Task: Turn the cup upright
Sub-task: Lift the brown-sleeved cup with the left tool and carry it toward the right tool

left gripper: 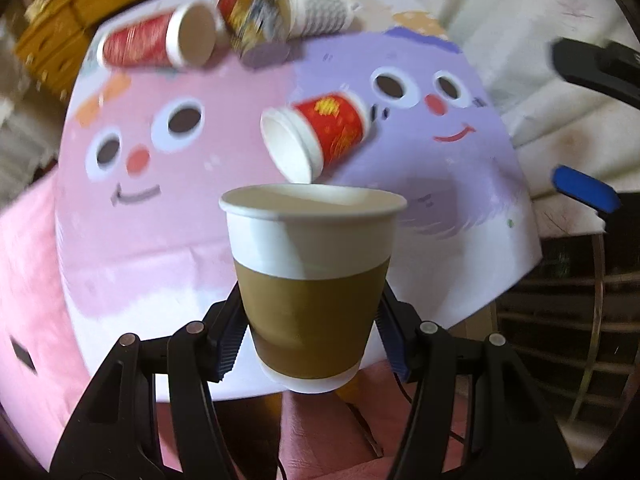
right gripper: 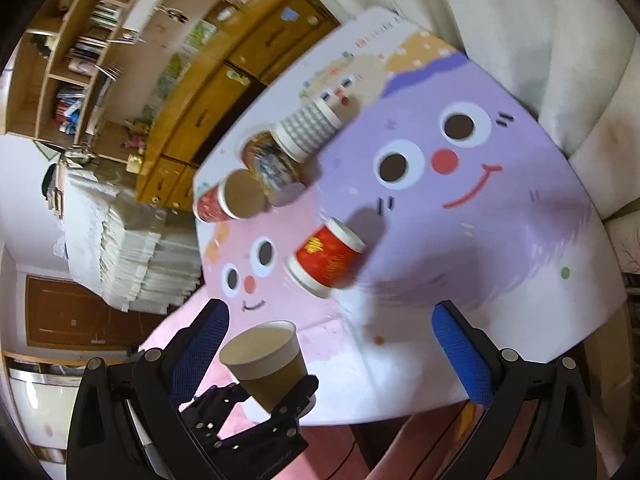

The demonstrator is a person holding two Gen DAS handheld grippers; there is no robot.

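Obstacle: red cup point(right gripper: 326, 258) lying on its side mid-counter point(right gripper: 520, 248), at 12 o'clock from the right hand-held gripper point(right gripper: 328, 354) | Obstacles: three cups point(right gripper: 272, 160) lying clustered at far edge, 11 o'clock | Free: bare purple surface from 1 to 3 o'clock | Blocked: brown cup point(right gripper: 266, 364) at 9 o'clock, clamped in left hand-held gripper point(left gripper: 312, 320).

The surface point(right gripper: 520, 240), printed with pink and purple cartoon faces, carries four paper cups on their sides: one red cup point(right gripper: 326, 258) alone, three clustered point(right gripper: 276, 160) farther back
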